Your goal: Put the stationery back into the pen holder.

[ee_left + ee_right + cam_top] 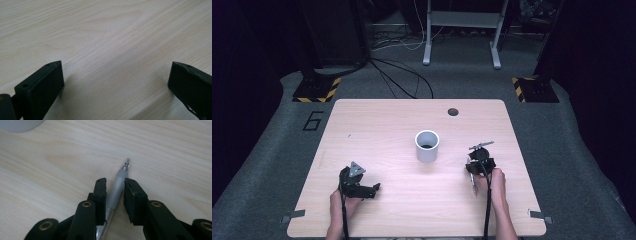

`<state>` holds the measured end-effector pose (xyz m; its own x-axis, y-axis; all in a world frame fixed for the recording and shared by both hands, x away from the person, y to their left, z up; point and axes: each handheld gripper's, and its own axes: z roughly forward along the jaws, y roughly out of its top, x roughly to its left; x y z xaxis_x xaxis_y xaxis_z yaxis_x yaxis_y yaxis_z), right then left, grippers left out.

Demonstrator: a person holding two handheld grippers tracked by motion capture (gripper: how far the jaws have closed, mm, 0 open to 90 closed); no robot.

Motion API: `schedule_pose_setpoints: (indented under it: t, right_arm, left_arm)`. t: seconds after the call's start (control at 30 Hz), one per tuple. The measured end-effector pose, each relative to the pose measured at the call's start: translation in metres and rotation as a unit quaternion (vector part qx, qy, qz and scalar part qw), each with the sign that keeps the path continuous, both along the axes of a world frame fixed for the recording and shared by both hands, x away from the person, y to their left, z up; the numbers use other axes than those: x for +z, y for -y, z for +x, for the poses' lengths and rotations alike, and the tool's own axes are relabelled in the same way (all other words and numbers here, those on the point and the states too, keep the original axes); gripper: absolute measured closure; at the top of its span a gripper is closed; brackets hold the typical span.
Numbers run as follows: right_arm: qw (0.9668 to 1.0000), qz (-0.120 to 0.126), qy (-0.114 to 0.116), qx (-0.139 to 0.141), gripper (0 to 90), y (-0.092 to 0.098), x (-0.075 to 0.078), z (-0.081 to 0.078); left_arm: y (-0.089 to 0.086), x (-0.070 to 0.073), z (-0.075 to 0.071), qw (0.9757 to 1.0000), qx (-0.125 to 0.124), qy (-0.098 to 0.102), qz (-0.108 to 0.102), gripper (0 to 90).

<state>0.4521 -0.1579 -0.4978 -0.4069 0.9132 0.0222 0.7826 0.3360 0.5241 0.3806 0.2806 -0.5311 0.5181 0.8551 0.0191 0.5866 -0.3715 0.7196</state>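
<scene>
High view: right claw low on the surface, cup nearby. Left gripper view: left claw wide, empty. Right gripper view: jaws pinch the pen mid-barrel, seemingly firm; light, stiff, slick, so grip the frosted sleeve.

A table stands in the middle of the floor, and a cup sits upright on it near the centre. Right of the cup and a little nearer the person, the right gripper is down at the tabletop with a pen lying between its jaws, tip pointing away from the hand. The left gripper rests on the table's near left part, well apart from the cup. Behind the table, cables lie on the floor
</scene>
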Motion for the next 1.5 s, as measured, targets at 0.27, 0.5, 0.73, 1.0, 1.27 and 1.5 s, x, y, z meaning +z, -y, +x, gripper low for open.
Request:
schedule_pose_setpoints:
  t: [0.27,0.5,0.73,1.0,1.27,1.5]
  right_arm:
    - [0.9993,-0.004,-0.035,0.016,80.3,0.004,0.004,0.012]
    - [0.9992,-0.016,-0.025,0.027,80.7,0.003,0.005,0.012]
    - [0.999,0.034,0.021,0.022,80.7,0.016,0.02,0.005]
    - [0.9895,0.104,0.099,0.015,80.6,0.033,0.034,-0.006]
    - [0.9782,0.133,0.159,0.003,80.6,0.031,0.039,-0.012]
    - [0.9666,0.148,0.209,0.001,80.6,0.016,0.037,-0.011]
  left_arm:
    - [0.0,0.0,0.0,1.0,0.003,0.001,0.0,0.4]
    - [0.0,0.0,0.0,1.0,0.002,0.0,0.0,0.5]
    - [0.0,0.0,0.0,1.0,0.003,0.001,0.0,0.5]
    - [0.0,0.0,0.0,1.0,0.003,0.0,0.0,0.5]
    - [0.0,0.0,0.0,1.0,0.004,0.001,0.0,0.5]
    - [0.0,0.0,0.0,1.0,0.003,0.0,0.0,0.5]
